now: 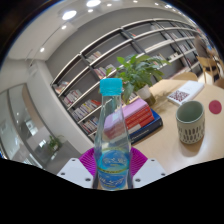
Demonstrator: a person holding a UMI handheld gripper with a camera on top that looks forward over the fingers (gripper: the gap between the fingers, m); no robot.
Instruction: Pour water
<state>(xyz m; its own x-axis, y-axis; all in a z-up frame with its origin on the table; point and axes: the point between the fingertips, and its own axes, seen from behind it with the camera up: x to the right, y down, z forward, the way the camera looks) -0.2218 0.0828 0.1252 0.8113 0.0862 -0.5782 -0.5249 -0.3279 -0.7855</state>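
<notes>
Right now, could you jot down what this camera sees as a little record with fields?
setting: a room with long bookshelves behind a light table
held item: clear water bottle with a blue cap, upright, label near its base
fingers: both pink pads press on the bottle's lower part
gripper: closed on the bottle
target: green cup, upright on the table, beyond the fingers to the right of the bottle, apart from it
nearby: stacked books and a potted plant behind the bottle
pouring: not begun
</notes>
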